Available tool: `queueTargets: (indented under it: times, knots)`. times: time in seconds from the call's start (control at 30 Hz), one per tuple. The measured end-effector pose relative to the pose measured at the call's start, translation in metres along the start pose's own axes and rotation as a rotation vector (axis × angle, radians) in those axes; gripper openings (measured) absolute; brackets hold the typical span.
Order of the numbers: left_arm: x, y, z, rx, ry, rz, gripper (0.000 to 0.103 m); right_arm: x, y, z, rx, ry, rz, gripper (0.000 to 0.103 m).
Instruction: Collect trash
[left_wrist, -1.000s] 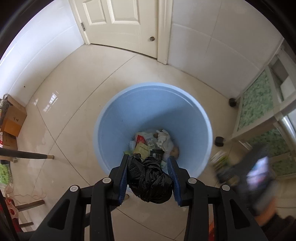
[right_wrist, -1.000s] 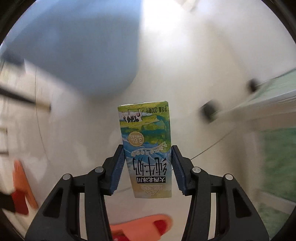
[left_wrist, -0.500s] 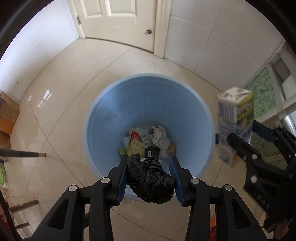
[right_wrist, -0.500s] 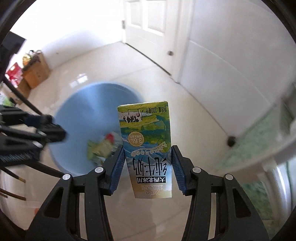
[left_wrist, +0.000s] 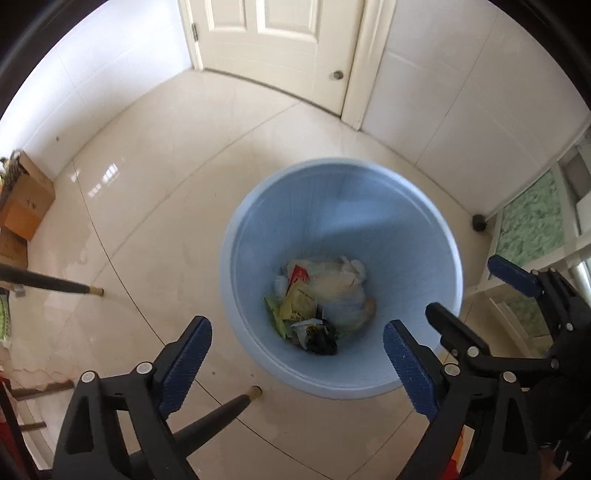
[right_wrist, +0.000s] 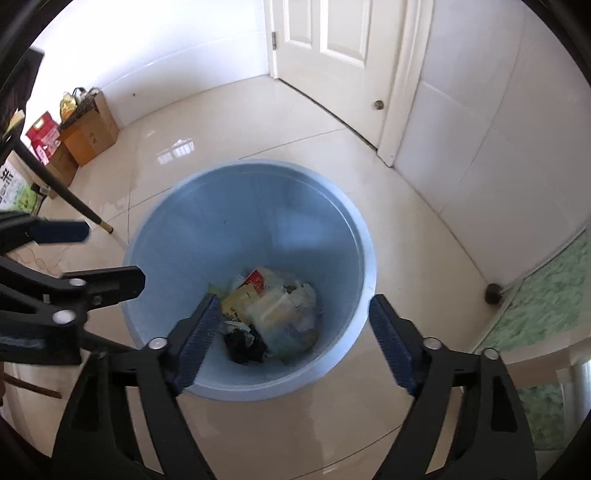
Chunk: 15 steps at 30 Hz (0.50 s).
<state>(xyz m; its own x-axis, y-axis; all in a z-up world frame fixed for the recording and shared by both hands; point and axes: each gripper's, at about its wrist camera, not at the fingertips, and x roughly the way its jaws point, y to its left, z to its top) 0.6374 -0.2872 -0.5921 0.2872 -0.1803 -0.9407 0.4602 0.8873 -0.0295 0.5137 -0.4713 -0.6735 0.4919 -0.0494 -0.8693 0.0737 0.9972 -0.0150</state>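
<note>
Cream floor tiles (left_wrist: 155, 206) and a white panelled door (left_wrist: 280, 40) frame a blue trash bin (left_wrist: 417, 236) standing upright, its open mouth facing up toward both cameras.

In the left wrist view the left claw (left_wrist: 295, 350) is spread wide with nothing between its blue pads; half a second ago it was clamped on a crumpled black bag. That black bag (left_wrist: 322, 338) now lies at the bottom of the bin, at the near edge of the rubbish heap; it is a lump with no clear long axis.

The right claw (right_wrist: 291, 332) also stands wide and empty in the right wrist view, hanging above the bin's near rim. Earlier it gripped a milk carton upright, long axis vertical. A pale, blurred carton-shaped object (right_wrist: 286, 325) now rests on the heap beside the black bag; its print cannot be made out, and it appears to lie tilted with its long axis running from the bin's centre toward the near wall.

Around them sit a yellow packet (right_wrist: 240, 301) and a red-and-white wrapper (right_wrist: 255, 278). Cardboard boxes (right_wrist: 86, 131) stand against the far-left wall, and a dark stick with a brass tip (right_wrist: 62, 194) slants down to the floor beside the bin.
</note>
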Motion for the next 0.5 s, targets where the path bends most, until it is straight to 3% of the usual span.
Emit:
queueTargets:
  times: [0.23,0.37,0.5]
  knots:
    - [-0.039,-0.018,-0.02,0.039,-0.013,0.012,0.092,-0.036,-0.008,-0.009,-0.061,-0.007,-0.06,0.085]
    - [-0.089,-0.043,-0.051,0.106,-0.067,0.02,0.092,-0.073,-0.027,-0.02,-0.111,0.011,-0.145,0.095]
    - [-0.15,-0.075,-0.085,0.174,-0.152,0.02,0.092,-0.131,-0.055,-0.033,-0.103,0.019,-0.183,0.095]
